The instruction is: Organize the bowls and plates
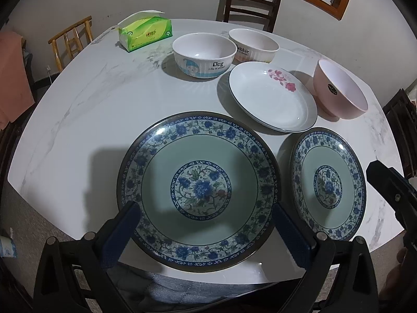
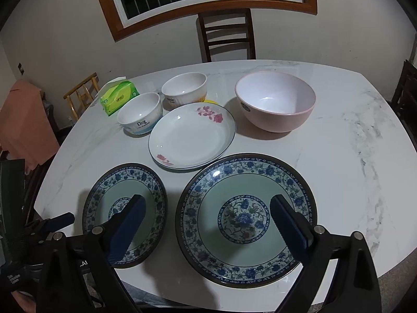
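Note:
Two blue-flowered plates lie side by side at the near table edge. My left gripper (image 1: 206, 206) hangs open above the left one (image 1: 200, 190) (image 2: 125, 208), its pads spread about as wide as the plate and holding nothing. My right gripper (image 2: 207, 198) is open too, and its pads stand over both plates, the right pad above the right plate (image 2: 245, 216) (image 1: 328, 182). Behind them sit a white plate with pink flowers (image 1: 271, 96) (image 2: 191, 135), a "Dog" bowl (image 1: 203, 54) (image 2: 138, 113), a "Rabbit" bowl (image 1: 254, 44) (image 2: 183, 87) and a pink bowl (image 1: 341, 91) (image 2: 275, 101).
A green tissue pack (image 1: 144, 32) (image 2: 118, 96) lies at the far left of the white marble table (image 1: 91, 104) (image 2: 351, 156). A dark chair (image 2: 225, 35) stands behind the table and a light wooden one (image 1: 71, 40) at its left.

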